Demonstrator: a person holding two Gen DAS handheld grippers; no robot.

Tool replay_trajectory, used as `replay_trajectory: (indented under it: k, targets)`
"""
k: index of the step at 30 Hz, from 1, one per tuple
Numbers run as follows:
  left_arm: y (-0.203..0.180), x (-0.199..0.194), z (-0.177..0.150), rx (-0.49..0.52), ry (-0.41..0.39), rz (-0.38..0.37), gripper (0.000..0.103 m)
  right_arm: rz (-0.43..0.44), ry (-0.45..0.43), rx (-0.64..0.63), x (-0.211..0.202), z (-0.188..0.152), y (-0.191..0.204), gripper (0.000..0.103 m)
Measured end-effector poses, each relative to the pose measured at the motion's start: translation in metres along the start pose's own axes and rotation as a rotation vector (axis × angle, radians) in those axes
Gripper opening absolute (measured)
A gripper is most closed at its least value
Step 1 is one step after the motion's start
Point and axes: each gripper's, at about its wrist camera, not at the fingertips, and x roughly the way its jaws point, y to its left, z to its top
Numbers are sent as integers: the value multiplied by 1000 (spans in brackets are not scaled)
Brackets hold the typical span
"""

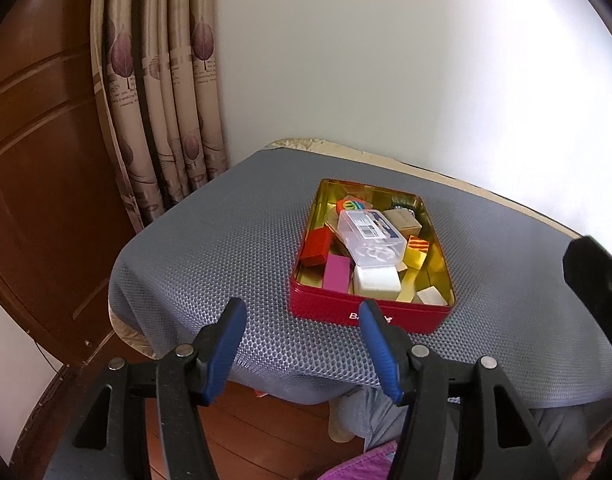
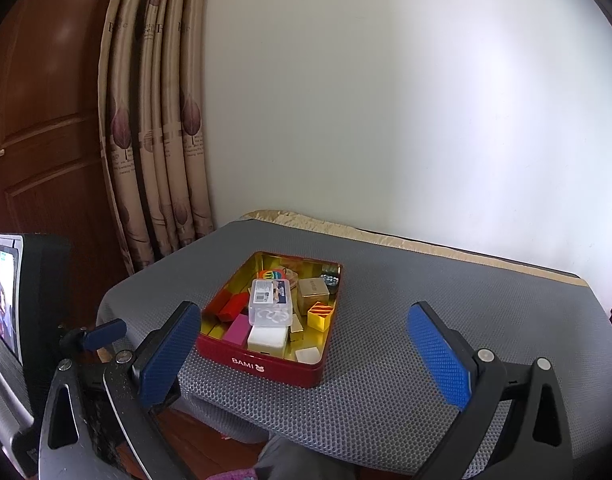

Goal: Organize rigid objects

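A red tin (image 1: 326, 307) with a gold inside stands on the grey mat, filled with small rigid objects. On top lies a clear plastic case (image 1: 370, 232); around it are a red block (image 1: 316, 246), a pink block (image 1: 338, 274), a white block (image 1: 376, 282) and a yellow striped block (image 1: 418, 250). My left gripper (image 1: 302, 306) hovers open just before the tin's near wall, nothing between its blue pads. My right gripper (image 2: 303, 309) stands wide open short of the tin (image 2: 266, 368), also with nothing in it. The clear case (image 2: 272, 300) tops the pile there too.
A grey mesh mat (image 1: 210, 248) covers the small table, which stands against a white wall. A curtain (image 1: 166, 120) and a wooden door (image 1: 38, 160) are at the left. A person's knee (image 1: 366, 412) shows under the table's near edge.
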Motion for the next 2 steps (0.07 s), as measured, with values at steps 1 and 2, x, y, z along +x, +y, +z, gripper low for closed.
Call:
replay_trajectory:
  k: [1,2]
  targets:
    - [0,-1,0,2,-6,4,60,0,0,1,0,0,-1,102]
    - [0,-1,0,6,-4,5,60,-2,1,3,0,0,-2,102]
